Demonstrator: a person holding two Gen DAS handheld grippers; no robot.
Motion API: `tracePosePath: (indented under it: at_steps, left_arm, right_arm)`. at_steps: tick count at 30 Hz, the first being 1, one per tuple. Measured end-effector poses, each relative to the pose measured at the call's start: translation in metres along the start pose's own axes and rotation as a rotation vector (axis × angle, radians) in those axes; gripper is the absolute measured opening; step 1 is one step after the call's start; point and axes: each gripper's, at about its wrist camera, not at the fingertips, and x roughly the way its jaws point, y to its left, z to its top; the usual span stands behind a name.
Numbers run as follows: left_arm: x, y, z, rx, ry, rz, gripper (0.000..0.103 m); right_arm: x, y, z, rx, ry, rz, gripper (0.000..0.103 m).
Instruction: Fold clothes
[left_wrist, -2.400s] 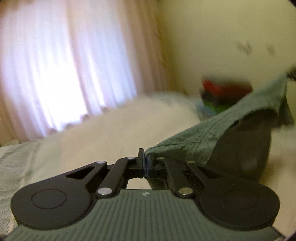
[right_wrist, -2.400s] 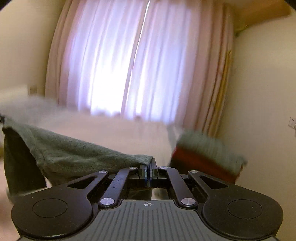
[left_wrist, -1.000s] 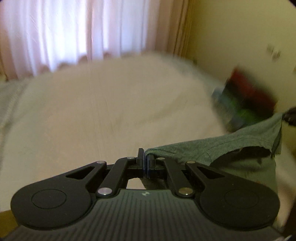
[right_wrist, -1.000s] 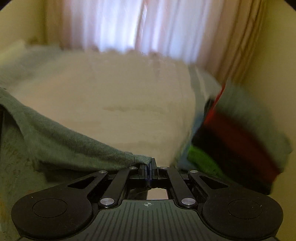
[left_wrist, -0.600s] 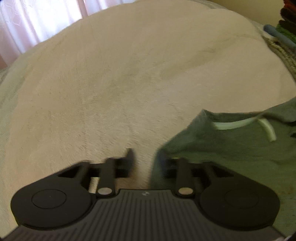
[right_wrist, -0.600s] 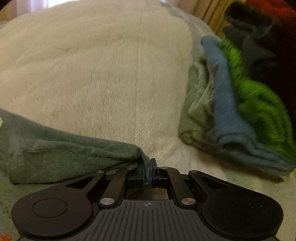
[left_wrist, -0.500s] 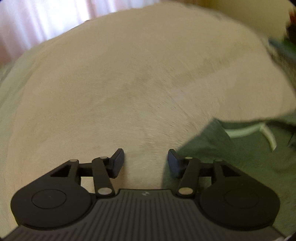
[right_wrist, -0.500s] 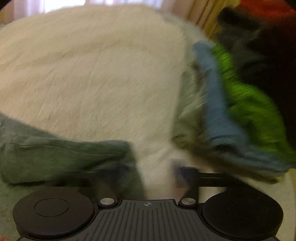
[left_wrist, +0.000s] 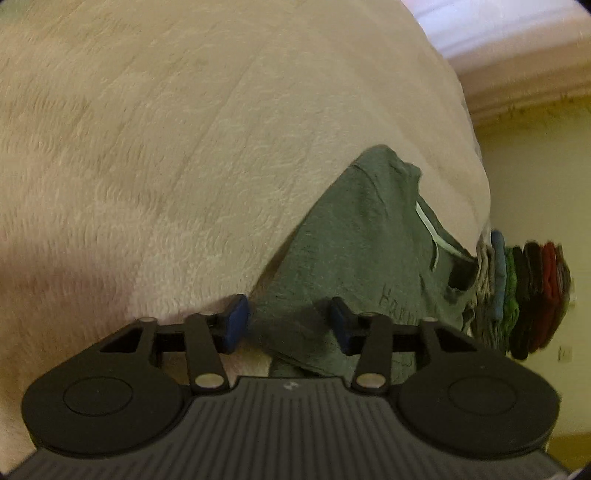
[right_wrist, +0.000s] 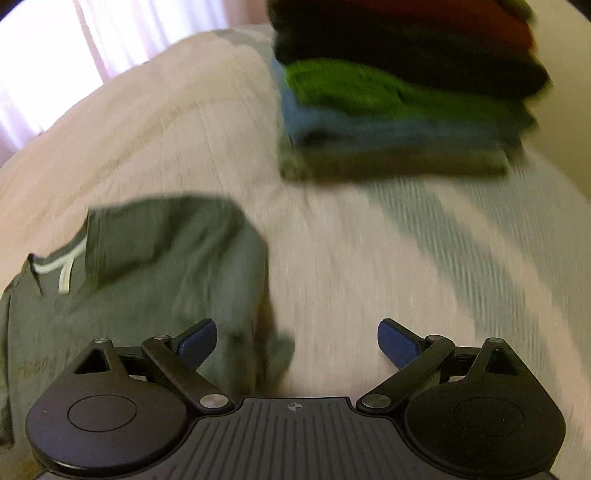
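Lying on the bed (left_wrist: 147, 147), green shirt (left_wrist: 362, 236); left claw (left_wrist: 288, 325), right claw (right_wrist: 297, 343) gape, empty.

A big bed (left_wrist: 184, 147) with a soft cream blanket filled the room. Bright light came through pale curtains (right_wrist: 55, 55). The wall (left_wrist: 535, 184) was yellow.

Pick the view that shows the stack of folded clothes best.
Right wrist view: the stack of folded clothes fills the upper frame, layers distinct though blurred. In the left wrist view the stack is small, squeezed at the right edge.
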Motion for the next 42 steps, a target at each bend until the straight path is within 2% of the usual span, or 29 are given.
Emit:
tracePosePath:
  at_steps: [1,5,9,12,14,16,17,18,22,23,25,26,28,29,30,31,33,36,38,41,42]
  left_arm:
    - [-0.001,0.002,0.001,-0.003,-0.007,-0.002,0.002]
    - [-0.024,-0.008,0.033,0.124,-0.079,0.034,0.001]
    - [-0.046,-0.015,0.078,0.315,-0.145,0.16,0.002]
    - [-0.025,-0.02,0.096,0.554,-0.091,0.302,0.003]
    - [-0.006,-0.022,0.094,0.712,-0.038,0.394,0.005]
    - [0.005,-0.021,0.083,0.855,-0.012,0.462,0.012]
    - [0.0,-0.017,0.079,0.864,-0.024,0.486,0.019]
    - [-0.007,-0.013,0.078,0.84,-0.041,0.506,0.02]
    - [-0.039,0.016,0.076,0.645,-0.133,0.687,0.018]
    - [-0.049,0.02,0.072,0.591,-0.156,0.713,0.016]
    - [-0.064,0.019,0.057,0.525,-0.196,0.708,0.016]
    - [-0.069,0.013,0.043,0.504,-0.212,0.686,0.016]
    - [-0.077,-0.001,0.017,0.463,-0.244,0.641,0.016]
    - [-0.08,-0.006,0.004,0.443,-0.252,0.62,0.017]
    - [-0.081,-0.011,-0.007,0.426,-0.251,0.599,0.017]
    - [-0.082,-0.015,-0.018,0.411,-0.248,0.582,0.017]
    - [-0.083,-0.023,-0.042,0.382,-0.242,0.559,0.017]
    - [-0.083,-0.033,-0.069,0.325,-0.255,0.531,0.017]
    - [-0.084,-0.037,-0.089,0.272,-0.262,0.51,0.017]
    - [-0.087,-0.041,-0.12,0.189,-0.272,0.48,0.017]
    - [-0.087,-0.042,-0.128,0.17,-0.272,0.474,0.017]
  right_arm:
    - [-0.002,-0.001,-0.008,0.021,0.014,-0.002,0.096]
    - [-0.012,-0.003,-0.029,0.07,0.046,-0.012,0.096]
    - [-0.014,-0.004,-0.033,0.079,0.033,-0.031,0.096]
    - [-0.011,-0.001,-0.035,0.078,0.027,-0.033,0.096]
    - [-0.006,0.004,-0.037,0.042,0.026,-0.041,0.096]
    - [-0.001,0.009,-0.038,-0.015,0.024,-0.049,0.096]
    - [0.0,0.011,-0.037,-0.049,0.018,-0.049,0.096]
    - [0.0,0.013,-0.035,-0.084,0.01,-0.051,0.096]
    - [0.002,0.02,-0.029,-0.264,-0.045,-0.057,0.096]
    - [0.004,0.025,-0.029,-0.33,-0.07,-0.043,0.096]
    - [0.01,0.042,-0.031,-0.501,-0.13,0.002,0.086]
    - [0.015,0.052,-0.034,-0.597,-0.155,0.018,0.075]
    - [0.034,0.069,-0.04,-0.775,-0.172,0.021,0.074]
    - [0.046,0.075,-0.042,-0.847,-0.176,0.022,0.067]
    - [0.056,0.078,-0.043,-0.899,-0.178,0.025,0.026]
    - [0.064,0.074,-0.037,-0.89,-0.164,0.043,0.006]
    - [0.07,0.054,-0.012,-0.742,-0.118,0.12,0.006]
    - [0.071,-0.016,0.009,-0.329,-0.053,0.202,0.007]
    - [0.073,-0.065,0.018,-0.055,-0.006,0.237,0.027]
    - [0.076,-0.137,0.033,0.357,0.066,0.284,0.028]
    - [0.075,-0.154,0.028,0.473,0.088,0.329,0.033]
